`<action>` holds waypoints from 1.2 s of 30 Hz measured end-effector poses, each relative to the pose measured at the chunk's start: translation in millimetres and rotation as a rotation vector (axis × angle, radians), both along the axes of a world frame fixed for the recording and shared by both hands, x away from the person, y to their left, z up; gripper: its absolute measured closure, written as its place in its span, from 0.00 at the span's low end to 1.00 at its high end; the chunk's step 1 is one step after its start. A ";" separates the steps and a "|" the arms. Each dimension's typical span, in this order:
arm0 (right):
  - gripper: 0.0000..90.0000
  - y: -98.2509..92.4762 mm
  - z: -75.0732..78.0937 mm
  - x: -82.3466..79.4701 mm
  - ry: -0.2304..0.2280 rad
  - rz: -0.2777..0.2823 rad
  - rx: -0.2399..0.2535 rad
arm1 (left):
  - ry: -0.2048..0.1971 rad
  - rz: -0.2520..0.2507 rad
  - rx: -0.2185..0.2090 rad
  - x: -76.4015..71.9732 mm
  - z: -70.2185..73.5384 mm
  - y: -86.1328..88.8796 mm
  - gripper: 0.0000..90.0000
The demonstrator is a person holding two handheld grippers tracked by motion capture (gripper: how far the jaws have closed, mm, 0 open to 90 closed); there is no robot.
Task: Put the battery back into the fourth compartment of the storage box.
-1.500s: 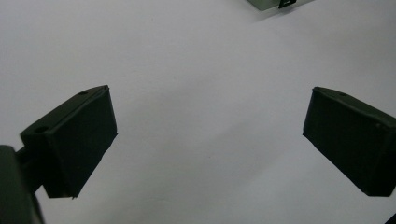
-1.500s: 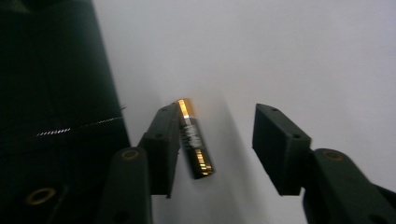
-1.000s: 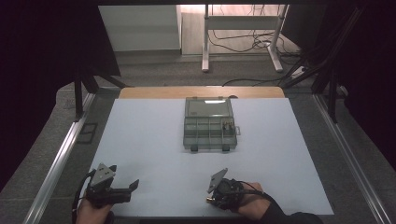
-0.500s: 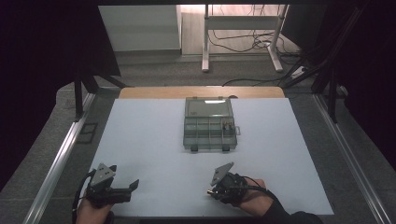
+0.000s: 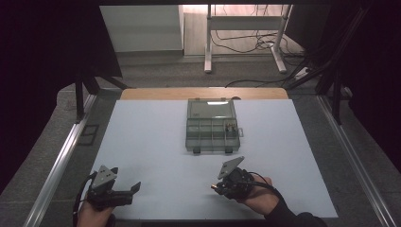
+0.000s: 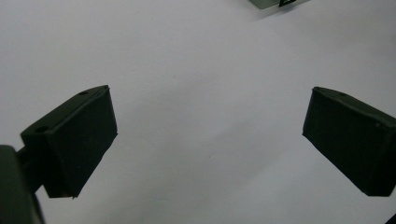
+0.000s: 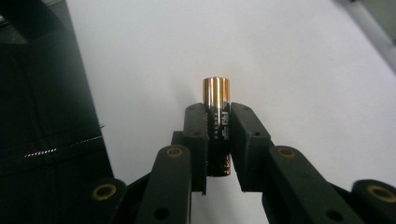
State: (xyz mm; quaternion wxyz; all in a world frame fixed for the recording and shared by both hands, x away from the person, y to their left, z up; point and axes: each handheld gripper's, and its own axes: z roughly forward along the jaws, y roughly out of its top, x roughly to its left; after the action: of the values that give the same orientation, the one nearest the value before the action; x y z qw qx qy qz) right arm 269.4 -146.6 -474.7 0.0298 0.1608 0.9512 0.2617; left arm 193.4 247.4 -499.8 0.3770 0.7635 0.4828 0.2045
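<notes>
A black and gold battery [image 7: 216, 93] stands upright between the pads of my right gripper [image 7: 218, 116], which is shut on it; its gold end sticks out past the fingertips. In the high view the right gripper [image 5: 216, 187] hovers over the near right part of the white table [image 5: 156, 142], held in a hand. My left gripper [image 5: 132, 193] rests at the near left corner, and the left gripper view shows its jaws wide open [image 6: 210, 140] over bare table. A clear compartment box [image 5: 211, 126] with its lid open lies at the table's middle; its corner [image 6: 275, 3] shows at the top edge.
Metal rails [image 5: 61, 161] run along both sides of the table. A wooden strip [image 5: 203, 93] borders the far edge. Beyond it stand a table frame [image 5: 208, 38] and floor cables [image 5: 246, 42]. A dark surface [image 7: 42, 116] fills the left side of the right gripper view.
The right gripper has risen a little and shifted slightly toward the box with the battery in it. The left gripper has stayed in place.
</notes>
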 end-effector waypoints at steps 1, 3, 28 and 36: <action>0.85 -0.4 0.8 0.9 -0.001 -0.005 0.003 | 0.000 0.000 0.000 0.0 0.0 0.0 0.04; 0.85 -1.6 2.2 3.0 -0.004 -0.016 0.009 | 0.001 0.000 0.000 0.1 0.0 -0.1 0.04; 0.85 -9.7 20.6 32.8 -0.043 -0.104 0.069 | 0.008 0.001 0.007 1.1 -0.3 -0.8 0.04; 0.85 -10.1 27.7 46.4 -0.071 -0.136 0.078 | 0.010 0.002 0.005 1.2 -0.3 -0.6 0.04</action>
State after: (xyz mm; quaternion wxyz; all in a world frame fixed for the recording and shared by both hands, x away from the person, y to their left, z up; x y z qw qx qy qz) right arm 315.7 -156.6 -447.0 0.0748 0.2164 0.9256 0.3015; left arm 194.7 246.9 -500.2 0.3725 0.7649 0.4850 0.2025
